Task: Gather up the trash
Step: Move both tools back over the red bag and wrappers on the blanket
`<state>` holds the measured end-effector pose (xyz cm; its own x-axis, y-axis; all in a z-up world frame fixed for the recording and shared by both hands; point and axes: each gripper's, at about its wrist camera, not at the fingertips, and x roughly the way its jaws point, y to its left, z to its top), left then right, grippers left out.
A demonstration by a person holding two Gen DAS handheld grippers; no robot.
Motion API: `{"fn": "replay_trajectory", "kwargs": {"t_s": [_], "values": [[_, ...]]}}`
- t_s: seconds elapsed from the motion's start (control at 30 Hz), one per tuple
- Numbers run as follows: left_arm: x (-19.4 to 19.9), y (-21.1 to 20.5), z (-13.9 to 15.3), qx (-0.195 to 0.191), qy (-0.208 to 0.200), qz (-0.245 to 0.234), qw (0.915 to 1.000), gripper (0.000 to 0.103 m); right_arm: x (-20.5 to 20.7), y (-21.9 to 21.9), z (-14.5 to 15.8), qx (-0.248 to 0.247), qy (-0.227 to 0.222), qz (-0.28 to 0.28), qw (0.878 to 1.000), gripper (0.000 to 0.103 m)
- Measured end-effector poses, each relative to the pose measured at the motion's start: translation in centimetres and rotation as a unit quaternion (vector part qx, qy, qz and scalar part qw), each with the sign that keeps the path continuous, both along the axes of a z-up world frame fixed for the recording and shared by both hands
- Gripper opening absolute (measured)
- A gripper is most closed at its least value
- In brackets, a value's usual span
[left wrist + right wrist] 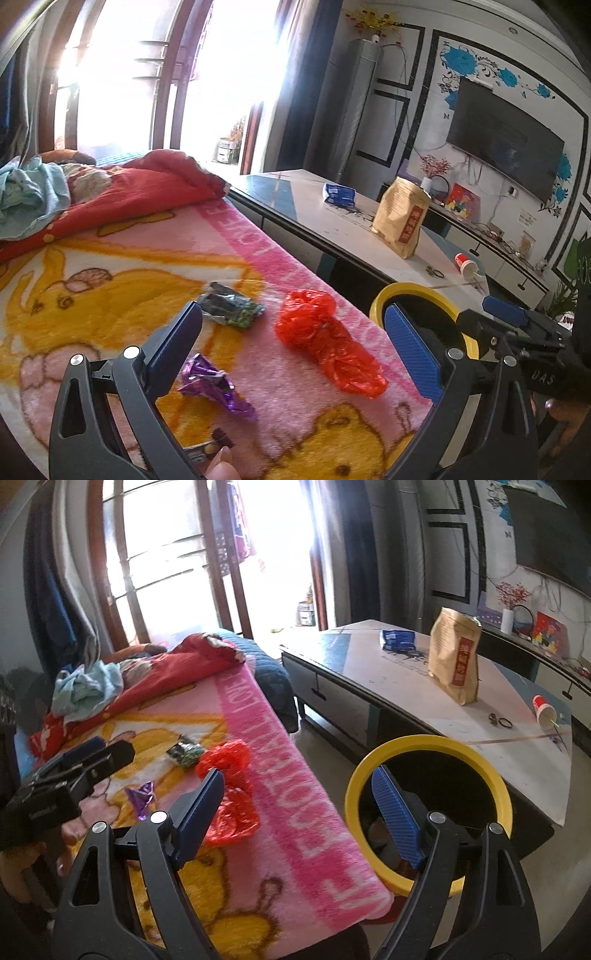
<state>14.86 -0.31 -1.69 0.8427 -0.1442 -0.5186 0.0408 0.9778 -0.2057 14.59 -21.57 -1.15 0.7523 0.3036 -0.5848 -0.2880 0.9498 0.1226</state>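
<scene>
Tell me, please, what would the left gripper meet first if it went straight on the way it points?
Most likely the red bag: it lies on the blanket between the open fingers of the left gripper, just ahead. The purple wrapper sits nearer the left finger. Depth is uncertain.

Three pieces of trash are being borne by the blanket (110, 266): a wrapper (231, 308) far, another wrapper (214, 384) near, a plastic bag (325, 339) right. A bin (430, 812) is being flanked by blanket and table (369, 672).
</scene>
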Motion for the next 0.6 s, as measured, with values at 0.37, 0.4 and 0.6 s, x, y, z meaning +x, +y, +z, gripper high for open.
{"fn": "replay_trajectory", "kwargs": {"t_s": [0.37,0.4,0.6], "values": [[-0.9,3.0,-0.8,0.012,0.011,0.023,0.9996,0.096,-0.4,2.7,-1.0,-0.019,0.012,0.034,0.999,0.074],[-1.0,3.2,-0.9,0.013,0.012,0.024,0.9995,0.096,-0.4,2.9,-1.1,-0.019,0.013,0.036,0.999,0.074],[-1.6,4.6,-1.7,0.019,0.025,0.029,0.9991,0.096,-0.1,4.2,-2.0,-0.029,0.025,0.052,0.998,0.074]]}}
